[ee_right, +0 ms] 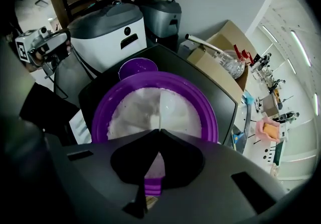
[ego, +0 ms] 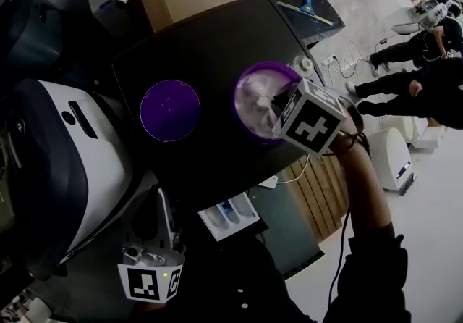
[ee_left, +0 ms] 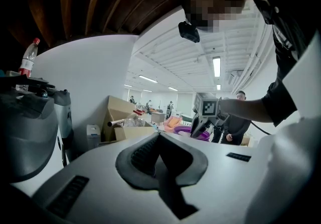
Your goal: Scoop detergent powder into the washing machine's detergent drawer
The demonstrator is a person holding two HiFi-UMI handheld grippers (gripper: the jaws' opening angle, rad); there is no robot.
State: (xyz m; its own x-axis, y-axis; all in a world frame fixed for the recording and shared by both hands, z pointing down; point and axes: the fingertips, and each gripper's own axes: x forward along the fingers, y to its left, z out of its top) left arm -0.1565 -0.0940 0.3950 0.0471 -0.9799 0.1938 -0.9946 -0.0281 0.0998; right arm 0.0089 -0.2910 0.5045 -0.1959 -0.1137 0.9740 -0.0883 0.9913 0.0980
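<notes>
As right gripper (ee_right: 157, 130) clamps scoop (ee_right: 173, 110), powder (ee_right: 131, 113) fills bowl (ee_right: 100, 115) — purple.

In the head view, the marker cube (ego: 312, 124) is covering the jaws of the right gripper (ego: 278, 105) and part of the bowl (ego: 265, 68). The detergent drawer (ego: 230, 214) is showing too small to tell its contents, and the scoop (ee_right: 173, 107) is blending into the powder (ee_right: 130, 117).

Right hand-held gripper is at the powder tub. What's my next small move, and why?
Probably lift the scoop straight up, keeping it level. The right hand-held gripper is shut on its thin handle, its bowl lies in the white powder inside the purple tub, and the detergent drawer stands open nearer you, ready for the load.
</notes>
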